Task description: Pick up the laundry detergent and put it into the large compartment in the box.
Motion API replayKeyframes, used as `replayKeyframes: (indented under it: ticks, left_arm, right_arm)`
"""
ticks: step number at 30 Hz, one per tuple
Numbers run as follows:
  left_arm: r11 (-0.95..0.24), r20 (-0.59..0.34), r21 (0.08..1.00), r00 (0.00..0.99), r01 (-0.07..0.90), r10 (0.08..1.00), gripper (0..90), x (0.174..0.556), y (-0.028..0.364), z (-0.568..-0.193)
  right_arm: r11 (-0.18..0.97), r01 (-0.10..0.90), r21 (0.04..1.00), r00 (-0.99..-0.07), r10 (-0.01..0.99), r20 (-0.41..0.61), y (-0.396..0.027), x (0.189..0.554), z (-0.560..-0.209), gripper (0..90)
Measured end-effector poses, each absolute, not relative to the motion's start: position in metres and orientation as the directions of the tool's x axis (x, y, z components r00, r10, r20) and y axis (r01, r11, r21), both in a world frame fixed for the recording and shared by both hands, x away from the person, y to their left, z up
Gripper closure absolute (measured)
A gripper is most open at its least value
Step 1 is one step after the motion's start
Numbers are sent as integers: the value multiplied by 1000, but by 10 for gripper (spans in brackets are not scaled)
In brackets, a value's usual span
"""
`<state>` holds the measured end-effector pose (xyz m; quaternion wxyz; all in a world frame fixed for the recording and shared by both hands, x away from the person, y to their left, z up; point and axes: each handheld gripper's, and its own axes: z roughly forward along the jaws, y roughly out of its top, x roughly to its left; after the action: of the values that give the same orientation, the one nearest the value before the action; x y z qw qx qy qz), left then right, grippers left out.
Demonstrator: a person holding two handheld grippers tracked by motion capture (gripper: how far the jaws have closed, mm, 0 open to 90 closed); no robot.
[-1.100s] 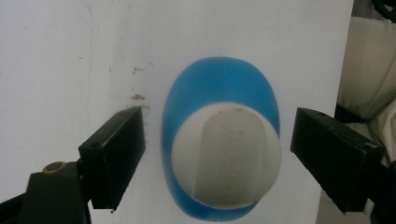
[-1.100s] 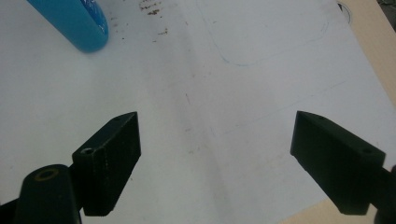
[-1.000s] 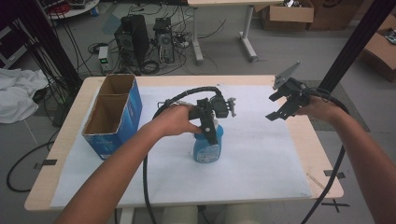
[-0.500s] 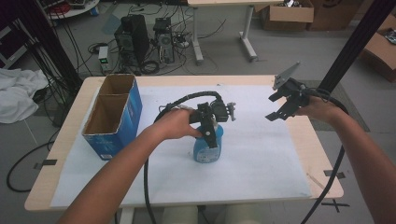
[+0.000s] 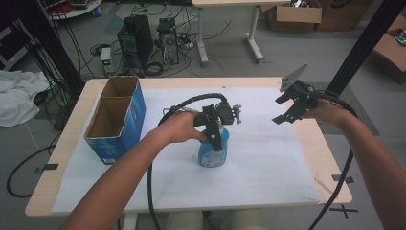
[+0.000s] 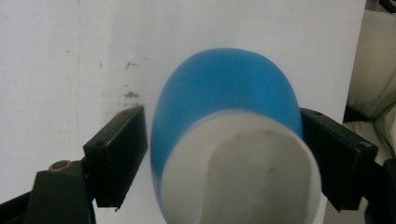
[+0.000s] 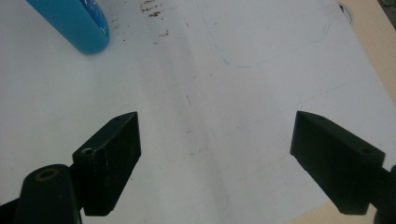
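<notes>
Risk: my left gripper [image 5: 216,135] straddles the blue bottle [image 5: 212,152] at frame centre on the white-covered surface [image 5: 268,163]; jaws sit beside its sides, contact uncertain, so an off-centre squeeze could tip or slip it. Bottle stands upright, smooth blue body, pale top. Right gripper [image 5: 286,109], upper right, jaws wide apart, holds nothing.

Between the jaws of the left hand-held gripper [image 6: 224,154] stands the blue bottle [image 5: 213,151], blocking that gap. Beneath the wide-spread right hand-held gripper [image 7: 217,154] the white worktop [image 7: 196,70] lies bare. A blue carton [image 5: 115,120] stands well left of the left one
</notes>
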<state>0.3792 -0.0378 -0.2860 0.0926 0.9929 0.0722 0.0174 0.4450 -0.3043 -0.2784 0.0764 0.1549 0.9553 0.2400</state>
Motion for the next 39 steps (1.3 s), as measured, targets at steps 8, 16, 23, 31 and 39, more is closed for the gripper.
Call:
replayKeyframes:
  ticks: [8,16,23,31,39]
  left_arm:
    - [-974,23,184,990,135,141,245,379,-38,-287]
    - [-974,26,184,990,132,139,257,380,-37,-286]
    - [-974,22,181,990,133,139,279,379,-38,-287]
    - [-973,22,182,989,138,145,298,379,-37,-287]
    - [-973,26,186,989,139,146,317,379,-38,-287]
  right_arm:
    - [837,261,480,-941,333,-68,-303,445,-279,162]
    - [837,261,481,-941,333,-68,-303,445,-279,163]
    - [838,257,482,-942,329,-71,-303,445,-279,163]
    - [837,261,481,-940,333,-68,-303,445,-279,163]
    - [838,258,481,-942,329,-69,-302,446,-280,163]
